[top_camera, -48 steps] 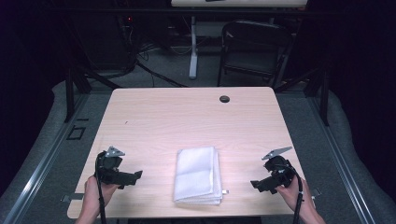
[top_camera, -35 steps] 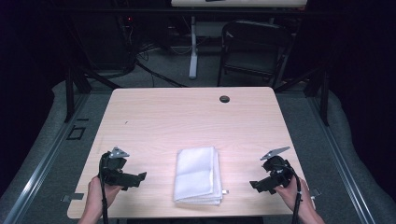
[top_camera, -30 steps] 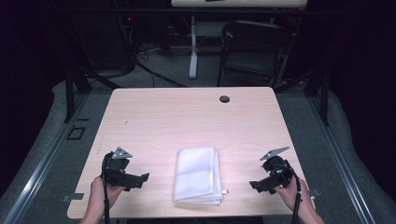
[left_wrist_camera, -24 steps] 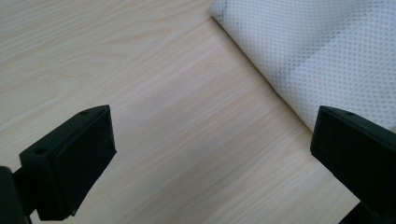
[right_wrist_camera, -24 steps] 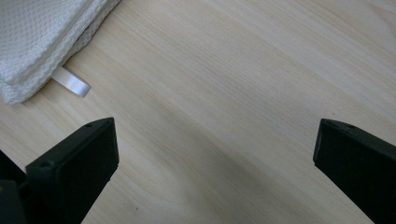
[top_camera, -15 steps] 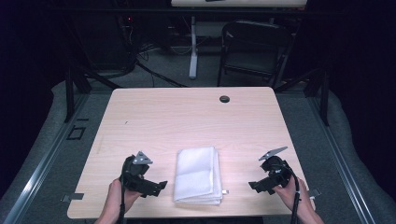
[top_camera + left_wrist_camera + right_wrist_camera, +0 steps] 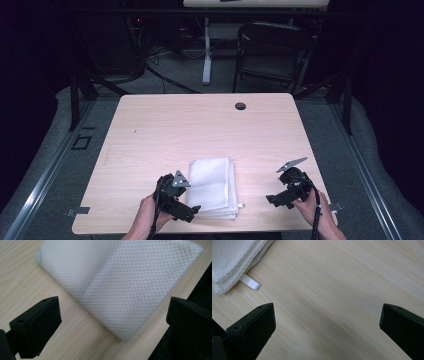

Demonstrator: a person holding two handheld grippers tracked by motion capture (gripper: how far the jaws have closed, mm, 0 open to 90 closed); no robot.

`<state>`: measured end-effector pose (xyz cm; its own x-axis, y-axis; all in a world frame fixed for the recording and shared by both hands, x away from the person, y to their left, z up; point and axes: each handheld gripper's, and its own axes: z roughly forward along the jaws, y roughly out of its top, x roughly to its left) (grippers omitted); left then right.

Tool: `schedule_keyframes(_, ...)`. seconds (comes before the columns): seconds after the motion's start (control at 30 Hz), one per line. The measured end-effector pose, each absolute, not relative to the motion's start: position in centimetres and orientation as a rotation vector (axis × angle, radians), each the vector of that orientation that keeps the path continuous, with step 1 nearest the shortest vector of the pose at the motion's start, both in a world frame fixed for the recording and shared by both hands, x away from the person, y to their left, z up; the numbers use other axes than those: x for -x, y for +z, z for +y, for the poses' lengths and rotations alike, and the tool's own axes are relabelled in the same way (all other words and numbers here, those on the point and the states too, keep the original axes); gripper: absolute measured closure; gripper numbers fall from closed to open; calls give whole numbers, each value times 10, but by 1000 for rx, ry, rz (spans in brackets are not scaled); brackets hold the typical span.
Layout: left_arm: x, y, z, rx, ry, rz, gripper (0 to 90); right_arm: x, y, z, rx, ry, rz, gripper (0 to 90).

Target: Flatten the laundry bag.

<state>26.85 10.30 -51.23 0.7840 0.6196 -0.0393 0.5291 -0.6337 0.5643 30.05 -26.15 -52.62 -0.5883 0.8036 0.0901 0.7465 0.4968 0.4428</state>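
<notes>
Comparing with a moment ago, we note the left gripper (image 7: 192, 209) has slid right to the folded white mesh cloth (image 7: 212, 186) at the pale wooden desk's (image 7: 200, 130) near edge, jaws wide and empty, ready to grasp; right gripper (image 7: 270, 200) likewise wide, empty.

Left gripper (image 7: 192, 210) covers the near-left corner of the folded white cloth (image 7: 212, 186) in the high view, so that corner can't be read there. Left gripper view: the cloth's far part runs off the top edge and goes soft with blur. Right gripper view: the cloth is cut at the top-left corner, and the white tag (image 7: 250, 283) slips under its edge. Small dark round thing (image 7: 240, 106) on the table (image 7: 200, 130), too small to identify.
</notes>
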Motion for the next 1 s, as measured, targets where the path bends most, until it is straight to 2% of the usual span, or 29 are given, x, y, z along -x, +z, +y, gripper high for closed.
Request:
schedule_keyframes(0.47,-263,-522,51,-2486,221,737,0,-301,-527,-262,-1356,655,2607,2)
schedule_keyframes(0.77,-262,-526,29,-2530,328,729,0,-299,-525,-262,-1355,665,2619,3)
schedule_keyframes(0.9,-262,-529,30,-2536,375,721,48,-299,-528,-262,-1370,703,2574,3)
schedule_keyframes(1.0,-261,-529,30,-2524,391,723,145,-300,-525,-264,-1346,664,2608,3)
